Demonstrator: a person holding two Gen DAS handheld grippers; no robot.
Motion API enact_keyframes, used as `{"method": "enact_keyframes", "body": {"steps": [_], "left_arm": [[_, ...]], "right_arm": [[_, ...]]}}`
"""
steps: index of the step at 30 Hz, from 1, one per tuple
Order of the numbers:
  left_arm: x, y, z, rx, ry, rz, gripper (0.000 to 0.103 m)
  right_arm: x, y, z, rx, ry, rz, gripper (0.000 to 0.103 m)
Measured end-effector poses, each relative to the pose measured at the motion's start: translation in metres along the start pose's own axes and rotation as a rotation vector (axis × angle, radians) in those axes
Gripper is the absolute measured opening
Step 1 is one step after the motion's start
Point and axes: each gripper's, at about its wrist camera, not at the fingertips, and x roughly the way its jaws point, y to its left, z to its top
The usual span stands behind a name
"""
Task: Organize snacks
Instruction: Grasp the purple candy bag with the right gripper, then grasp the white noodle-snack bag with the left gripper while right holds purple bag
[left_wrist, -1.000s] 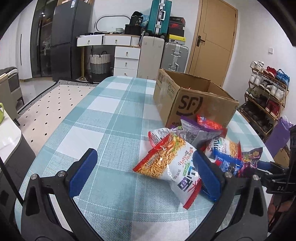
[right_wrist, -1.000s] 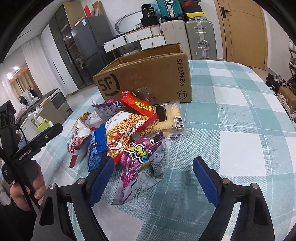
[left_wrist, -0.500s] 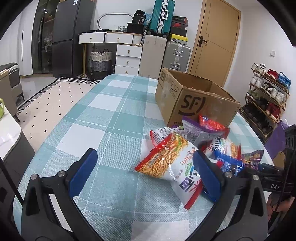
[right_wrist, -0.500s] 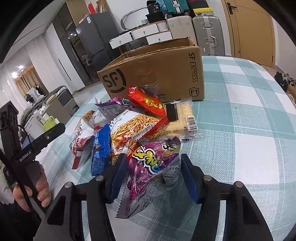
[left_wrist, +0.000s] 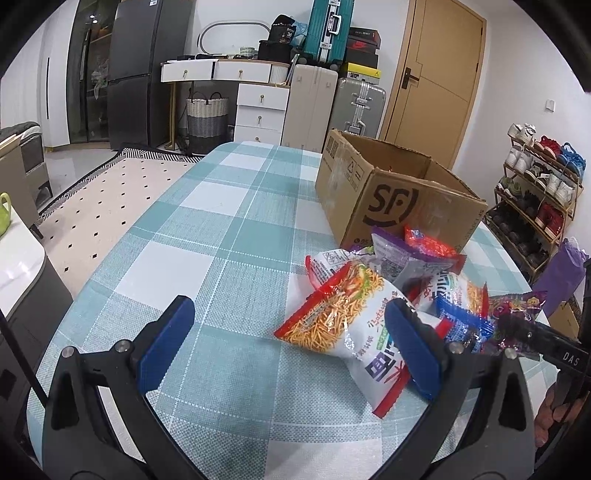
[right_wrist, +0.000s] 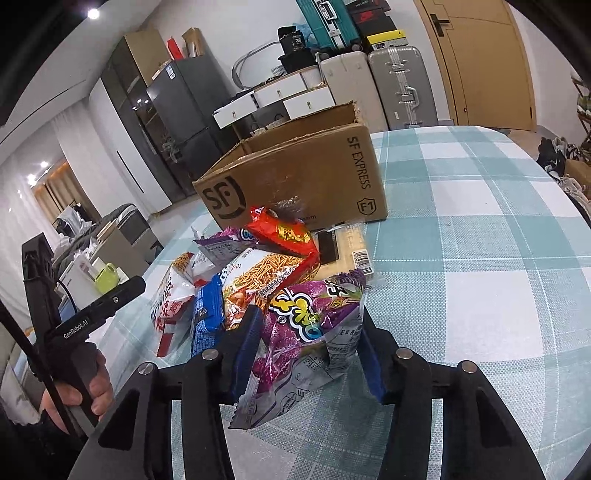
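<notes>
The desk (left_wrist: 236, 229), covered in a teal-and-white check cloth, filled the lower half of both views. An open brown cardboard box (left_wrist: 399, 199) marked SF stood on it, at right of centre in the left wrist view and at upper centre in the right wrist view (right_wrist: 295, 184).

A heap of snack packets lay just in front of the box. In the left wrist view, a white and red bag of orange sticks (left_wrist: 343, 317) was seen at lower right, nearest the camera, with a blue packet (left_wrist: 461, 317) beside it to the right. In the right wrist view, a red packet (right_wrist: 284, 236) lay at the top of the heap near the box, and a flat cracker pack (right_wrist: 347, 247) rested to its right on the cloth.

The left tool (left_wrist: 288, 343) was held spread wide above the cloth at the bottom of its frame — its right finger overlapped the stick bag in the picture, though contact could not be judged.

The right tool (right_wrist: 306, 350) was closed in on the purple snack bag (right_wrist: 310, 325) at lower centre of its frame — the blue pads pressed against both sides of the bag, which crumpled between them, at the near edge of the heap.
</notes>
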Motion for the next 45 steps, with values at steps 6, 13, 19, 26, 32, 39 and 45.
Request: {"method": "enact_keyframes", "body": {"steps": [6,13,19,26,32,39,45], "left_arm": [[0.003,-0.002,-0.002,0.007,0.019,-0.006,0.103],[0.011,-0.006,0.0,-0.027,0.088,0.002,0.103],[0.03,-0.01,0.007,-0.124,0.19,-0.066,0.103],[0.065,-0.012,0.009,-0.247,0.292,-0.115,0.101],[0.075,-0.019,0.01,-0.233,0.299,-0.108,0.096],[0.072,-0.019,0.008,-0.21,0.302,-0.15,0.085],[0.062,-0.012,0.001,-0.203,0.305,-0.211,0.06]], "right_arm": [[-0.003,0.001,0.0,-0.013,-0.013,0.0,0.05],[-0.006,0.0,-0.001,-0.012,-0.027,0.003,0.05],[-0.008,0.002,-0.002,-0.022,-0.035,0.004,0.05],[-0.01,-0.004,-0.002,0.001,-0.045,0.021,0.05],[-0.011,-0.004,-0.003,0.003,-0.051,0.031,0.05],[-0.013,-0.006,-0.003,0.016,-0.057,0.043,0.05],[-0.014,-0.005,-0.004,0.013,-0.065,0.037,0.051]]}}
